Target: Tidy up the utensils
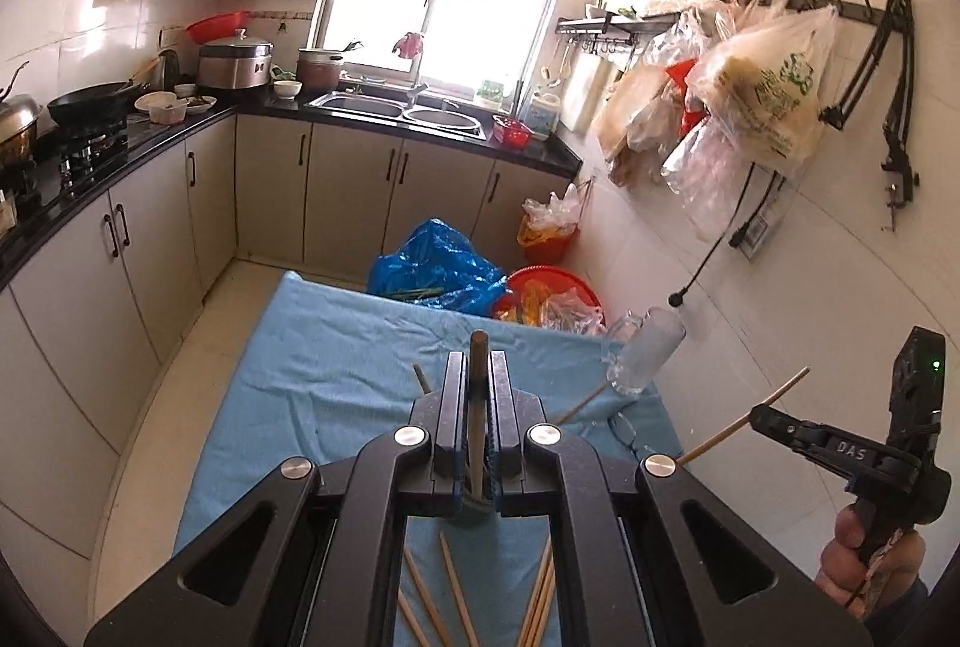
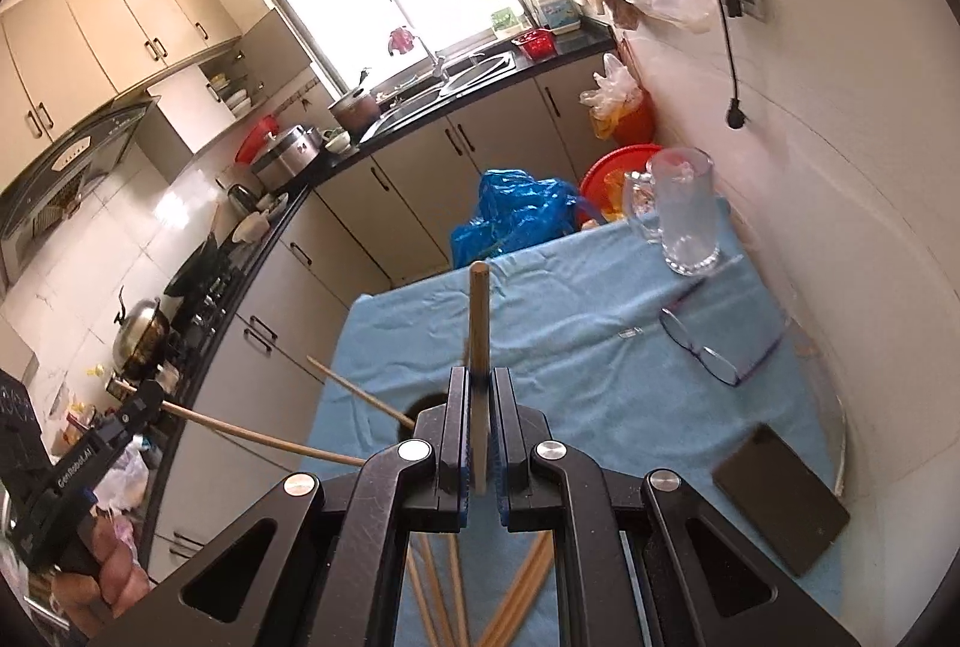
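Observation:
My left gripper is shut on one wooden chopstick that sticks out past the fingertips, held above the blue cloth. My right gripper is shut on another wooden chopstick; it also shows in the left wrist view at the right, with its chopstick pointing towards a glass mug. The mug stands at the cloth's far right corner. Several loose chopsticks lie on the cloth below both grippers. The left gripper appears at the left in the right wrist view.
Eyeglasses and a dark phone lie on the cloth near the white wall. A blue plastic bag and a red basin sit on the floor beyond the table. Kitchen counters run along the left and back.

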Available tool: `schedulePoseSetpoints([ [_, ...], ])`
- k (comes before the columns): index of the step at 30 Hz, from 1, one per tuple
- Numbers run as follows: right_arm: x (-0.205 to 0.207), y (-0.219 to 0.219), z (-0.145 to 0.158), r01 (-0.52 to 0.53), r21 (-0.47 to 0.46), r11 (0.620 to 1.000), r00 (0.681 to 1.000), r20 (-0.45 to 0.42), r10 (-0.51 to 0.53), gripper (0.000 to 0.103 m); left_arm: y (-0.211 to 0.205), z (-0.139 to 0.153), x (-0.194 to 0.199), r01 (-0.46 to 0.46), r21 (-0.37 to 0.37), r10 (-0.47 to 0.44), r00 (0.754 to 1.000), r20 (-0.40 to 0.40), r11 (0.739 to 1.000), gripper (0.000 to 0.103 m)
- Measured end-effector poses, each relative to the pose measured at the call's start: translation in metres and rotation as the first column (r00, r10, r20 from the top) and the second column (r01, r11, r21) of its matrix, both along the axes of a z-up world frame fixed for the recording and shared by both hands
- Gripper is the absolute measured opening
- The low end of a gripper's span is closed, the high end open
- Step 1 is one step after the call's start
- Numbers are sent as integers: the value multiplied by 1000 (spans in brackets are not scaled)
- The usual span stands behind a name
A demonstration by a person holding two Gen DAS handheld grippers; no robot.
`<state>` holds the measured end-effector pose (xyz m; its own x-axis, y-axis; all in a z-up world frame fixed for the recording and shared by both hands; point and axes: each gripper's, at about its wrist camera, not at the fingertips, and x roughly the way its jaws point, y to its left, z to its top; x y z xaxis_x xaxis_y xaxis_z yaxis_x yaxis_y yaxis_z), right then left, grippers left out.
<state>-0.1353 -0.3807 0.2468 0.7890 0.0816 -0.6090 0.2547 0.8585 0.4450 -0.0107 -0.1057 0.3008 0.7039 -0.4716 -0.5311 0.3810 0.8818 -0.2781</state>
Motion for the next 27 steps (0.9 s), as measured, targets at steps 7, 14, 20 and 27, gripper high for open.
schedulePoseSetpoints([
  [7, 46, 7, -6, 21, 21, 1000, 1000, -13, -20, 7, -3, -13, 35, -5, 0, 5, 1000, -28, 1000, 5],
  [14, 80, 17, -26, 25, 29, 999, 999, -45, -23, 7, -13, -37, 55, 16, 3, -16, 997, -79, 1000, 5],
  [20, 98, 26, -51, 19, 22, 1000, 994, -106, -17, 7, -20, -57, 66, 31, 26, -28, 993, -117, 999, 5],
  [27, 111, 29, -80, 20, 29, 999, 985, -172, -15, 7, -23, -80, 81, 42, 40, -34, 985, -166, 998, 6],
])
